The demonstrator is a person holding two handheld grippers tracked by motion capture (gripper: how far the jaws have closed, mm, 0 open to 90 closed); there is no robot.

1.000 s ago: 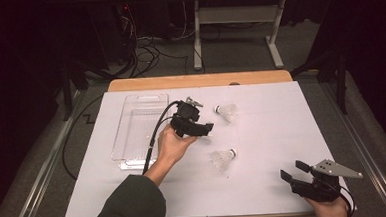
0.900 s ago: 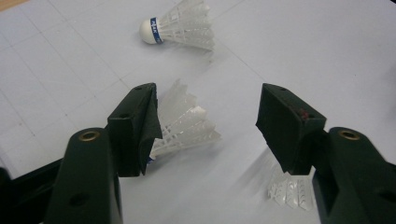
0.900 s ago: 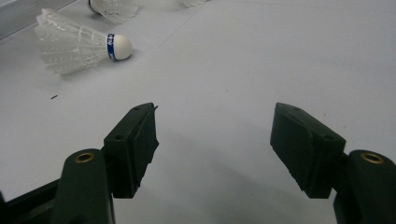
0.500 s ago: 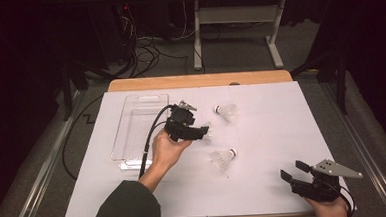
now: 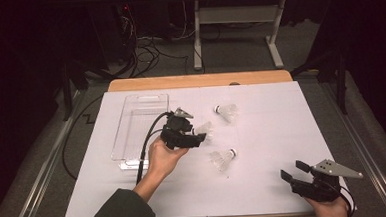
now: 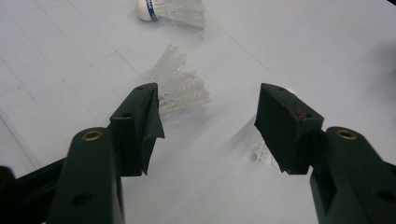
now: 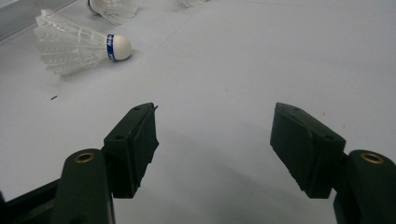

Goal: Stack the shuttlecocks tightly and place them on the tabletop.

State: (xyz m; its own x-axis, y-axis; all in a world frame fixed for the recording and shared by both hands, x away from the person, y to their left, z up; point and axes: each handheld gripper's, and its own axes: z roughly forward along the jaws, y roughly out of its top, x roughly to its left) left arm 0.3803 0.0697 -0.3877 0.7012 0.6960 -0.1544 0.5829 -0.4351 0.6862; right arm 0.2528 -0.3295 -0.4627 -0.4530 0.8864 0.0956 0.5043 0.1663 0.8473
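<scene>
Left gripper view shows the left gripper (image 6: 208,126) with fingers wide by a shuttlecock (image 6: 180,86), light with fragile feathers, probably best taken at its cork.

Table cover (image 5: 265,185): we see matt white paper, smooth, faintly gridded.
Table edge (image 5: 199,81): bare light wood at the upper middle.
Tray (image 5: 126,123): clear, glossy plastic.
Shuttlecocks (image 7: 77,45): we note white feathery skirts, a smooth rounded white tip and a blue band.
Left gripper (image 6: 208,119): matt black plastic jaws with brass-coloured eyelets.
Right gripper (image 5: 292,172): a dull grey plate on top.
</scene>
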